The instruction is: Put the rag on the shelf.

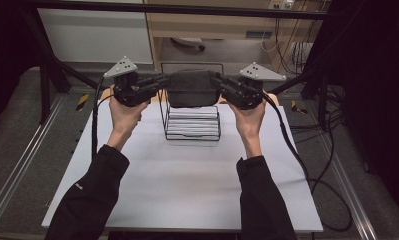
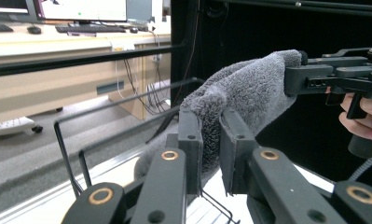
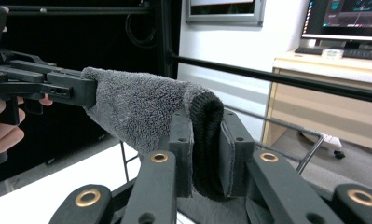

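A dark grey towel [image 1: 192, 88] hangs stretched between my two grippers, above a black wire rack [image 1: 192, 126] on the white table [image 1: 187, 185]. My left gripper [image 1: 160, 81] is shut on the towel's left end. My right gripper [image 1: 219, 81] is shut on its right end. In the left gripper view the fluffy grey towel [image 2: 249, 93] is pinched between the jaws, midway point [image 2: 210, 135], and the right gripper [image 2: 295, 77] holds its far corner. In the right gripper view the towel [image 3: 141, 107] folds between the jaws, midway point [image 3: 207, 140], with the left gripper [image 3: 88, 88] clamped at its far end.
The wire rack has a white slatted base [image 1: 193, 128] and stands at the table's far middle. Cables [image 1: 307, 165] trail off the table's right side. A black frame bar [image 1: 187, 9] crosses the back. Desks with monitors [image 3: 347, 18] stand beyond the table.
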`<state>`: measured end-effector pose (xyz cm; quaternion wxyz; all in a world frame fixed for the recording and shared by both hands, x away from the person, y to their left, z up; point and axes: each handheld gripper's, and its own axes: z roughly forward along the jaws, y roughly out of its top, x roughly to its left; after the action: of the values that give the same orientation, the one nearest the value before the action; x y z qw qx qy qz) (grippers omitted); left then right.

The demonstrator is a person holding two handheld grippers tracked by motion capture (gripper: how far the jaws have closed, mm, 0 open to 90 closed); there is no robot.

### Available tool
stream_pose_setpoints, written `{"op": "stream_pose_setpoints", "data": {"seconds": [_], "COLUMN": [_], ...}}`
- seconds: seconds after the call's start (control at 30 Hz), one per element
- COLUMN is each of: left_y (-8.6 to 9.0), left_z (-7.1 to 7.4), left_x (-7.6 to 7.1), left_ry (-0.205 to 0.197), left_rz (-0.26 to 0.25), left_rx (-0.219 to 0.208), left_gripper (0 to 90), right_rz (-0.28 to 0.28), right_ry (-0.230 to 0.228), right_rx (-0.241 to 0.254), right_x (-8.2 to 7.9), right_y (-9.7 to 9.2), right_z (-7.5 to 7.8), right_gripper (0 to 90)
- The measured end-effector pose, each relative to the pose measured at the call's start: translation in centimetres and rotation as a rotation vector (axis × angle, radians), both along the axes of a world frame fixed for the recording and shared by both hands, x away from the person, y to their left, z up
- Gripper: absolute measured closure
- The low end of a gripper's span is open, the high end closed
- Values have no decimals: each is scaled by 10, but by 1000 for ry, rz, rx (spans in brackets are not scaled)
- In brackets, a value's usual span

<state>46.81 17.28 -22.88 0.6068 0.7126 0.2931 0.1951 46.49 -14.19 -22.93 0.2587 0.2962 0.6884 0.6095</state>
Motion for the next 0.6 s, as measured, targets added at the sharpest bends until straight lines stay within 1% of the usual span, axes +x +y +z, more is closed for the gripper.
{"op": "stream_pose_setpoints", "data": {"seconds": [0.07,0.1,0.27,0.37,0.43,0.5,0.57,0.6], "left_y": [0,1,0,2,4,8,13,14], "left_z": [-2,-3,-3,3,10,18,25,27], "left_x": [-2,-3,-7,-10,-13,-14,-14,-13], "left_ry": [18,21,52,72,74,73,77,86], "left_rz": [-6,-8,-9,3,18,29,46,57], "left_rx": [5,6,48,79,96,88,62,53], "left_gripper": [794,792,771,725,700,700,720,735], "right_rz": [10,15,37,44,43,42,43,44], "right_ry": [6,8,28,32,26,28,28,27], "right_rx": [-14,-20,-33,-42,-51,-56,-62,-66], "right_x": [-2,-3,-6,-7,-8,-8,-9,-9], "right_y": [0,-1,-4,-5,-5,-5,-6,-6], "right_z": [-1,-2,-8,-10,-11,-10,-10,-11], "right_gripper": [777,775,774,775,775,775,775,775]}}
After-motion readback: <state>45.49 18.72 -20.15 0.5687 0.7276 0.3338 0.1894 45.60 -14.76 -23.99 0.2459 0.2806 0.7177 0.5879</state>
